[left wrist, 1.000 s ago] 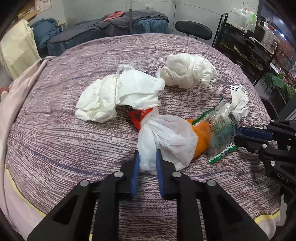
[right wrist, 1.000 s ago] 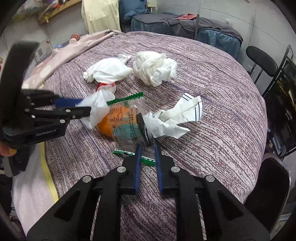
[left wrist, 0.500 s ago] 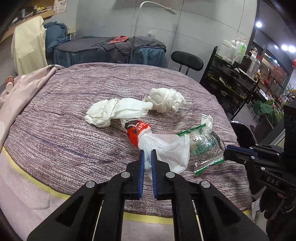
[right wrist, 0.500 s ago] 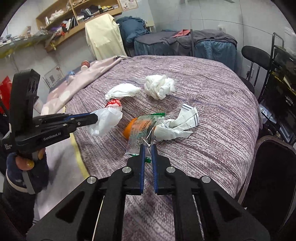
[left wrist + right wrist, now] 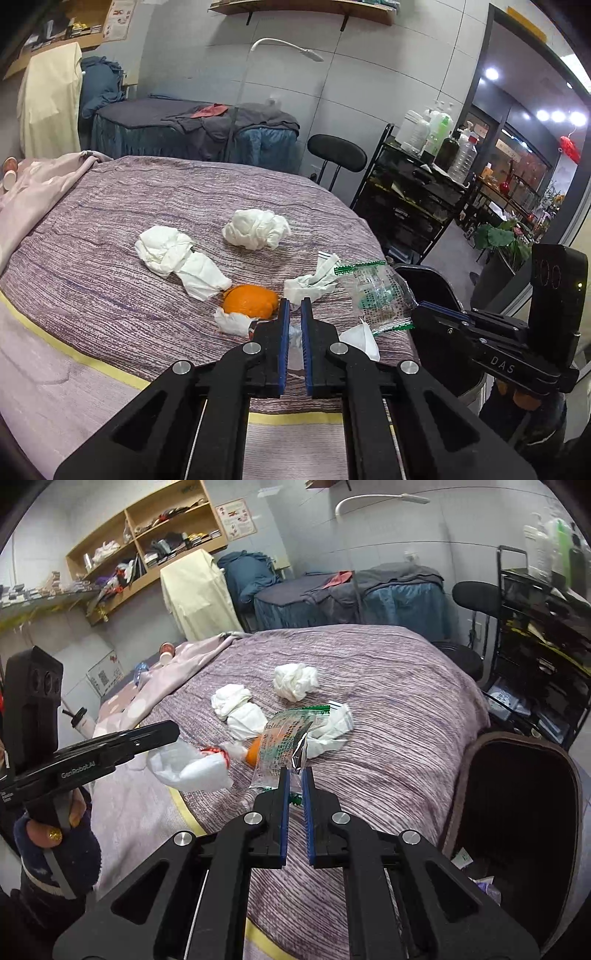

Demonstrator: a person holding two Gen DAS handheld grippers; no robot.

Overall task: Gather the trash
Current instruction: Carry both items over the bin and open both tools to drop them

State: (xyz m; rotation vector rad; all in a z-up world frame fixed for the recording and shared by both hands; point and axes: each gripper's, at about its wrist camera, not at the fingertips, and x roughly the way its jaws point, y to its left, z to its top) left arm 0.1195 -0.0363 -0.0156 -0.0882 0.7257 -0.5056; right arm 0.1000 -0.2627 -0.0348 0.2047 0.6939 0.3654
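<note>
My left tongs [image 5: 292,321] are clamped on a white plastic bag [image 5: 188,766], held off the near edge of the bed [image 5: 388,738]. From the left wrist view the fingers hide most of the bag. My right tongs [image 5: 294,788] are narrow, pinching a clear green-edged wrapper [image 5: 282,747] above the bedspread. An orange [image 5: 250,302] lies on the bed, half hidden behind the wrapper in the right view. Three crumpled tissues [image 5: 256,229] lie beyond. Dark bin [image 5: 517,830] at right, contents probably scraps, too dim to say.

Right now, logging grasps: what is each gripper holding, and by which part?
Left gripper: the white plastic bag, pinched at one end. Right gripper: the clear snack wrapper, by its lower edge.
</note>
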